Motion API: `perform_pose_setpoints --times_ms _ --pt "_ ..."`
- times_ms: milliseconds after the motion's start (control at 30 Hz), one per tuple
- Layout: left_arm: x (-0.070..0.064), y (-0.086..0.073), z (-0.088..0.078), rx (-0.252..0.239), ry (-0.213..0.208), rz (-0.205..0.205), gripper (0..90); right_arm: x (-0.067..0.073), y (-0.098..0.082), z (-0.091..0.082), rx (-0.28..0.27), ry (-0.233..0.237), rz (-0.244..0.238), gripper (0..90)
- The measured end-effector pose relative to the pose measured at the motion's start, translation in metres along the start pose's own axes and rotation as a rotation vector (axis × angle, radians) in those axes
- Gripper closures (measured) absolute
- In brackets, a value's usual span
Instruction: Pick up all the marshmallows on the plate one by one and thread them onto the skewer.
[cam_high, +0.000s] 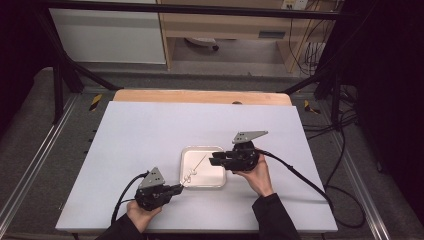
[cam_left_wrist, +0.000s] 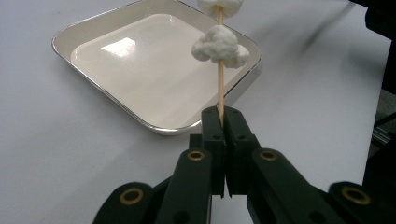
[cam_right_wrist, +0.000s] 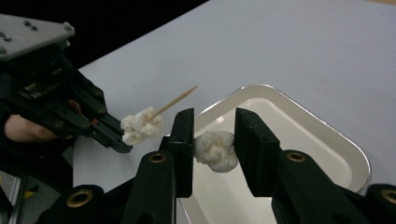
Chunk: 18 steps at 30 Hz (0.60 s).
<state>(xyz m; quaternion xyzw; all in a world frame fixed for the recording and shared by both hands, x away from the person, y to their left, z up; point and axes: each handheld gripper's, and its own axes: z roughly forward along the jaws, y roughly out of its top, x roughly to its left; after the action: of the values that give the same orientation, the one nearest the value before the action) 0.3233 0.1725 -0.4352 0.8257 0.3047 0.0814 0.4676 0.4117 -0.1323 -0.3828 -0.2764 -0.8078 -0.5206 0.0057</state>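
My left gripper is shut on the base of a thin wooden skewer that slants up over the near left corner of a shallow white tray. Two white puffy lumps are threaded on the skewer, one above the other. My right gripper hovers above the tray's right side, its jaws shut on another white puffy lump. In the right gripper view the skewer points up to the right, with a lump by the left gripper's jaws.
The tray sits on a white table sheet with a wooden strip at the back. A black cable trails right from the right gripper across the table. Dark frame bars and floor cables surround the table.
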Motion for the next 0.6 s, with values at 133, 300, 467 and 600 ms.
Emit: perform_pose_setpoints --times_ms 133,300,467,600 --pt "-0.0004 0.0 -0.0003 -0.005 0.0 0.003 88.2 0.0007 0.0041 -0.0061 -0.056 0.028 0.03 69.1" --pt "-0.0006 0.0001 -0.0008 -0.01 -0.002 0.006 88.2 0.0007 0.0087 -0.01 -0.119 0.071 0.066 69.0" --pt "-0.001 0.0002 -0.001 -0.015 -0.004 0.007 88.2 -0.0015 0.0102 -0.0083 -0.152 0.09 0.096 69.0" --pt "-0.0011 0.0002 -0.0012 -0.019 -0.007 0.008 88.2 -0.004 0.0101 -0.0043 -0.17 0.104 0.118 69.3"
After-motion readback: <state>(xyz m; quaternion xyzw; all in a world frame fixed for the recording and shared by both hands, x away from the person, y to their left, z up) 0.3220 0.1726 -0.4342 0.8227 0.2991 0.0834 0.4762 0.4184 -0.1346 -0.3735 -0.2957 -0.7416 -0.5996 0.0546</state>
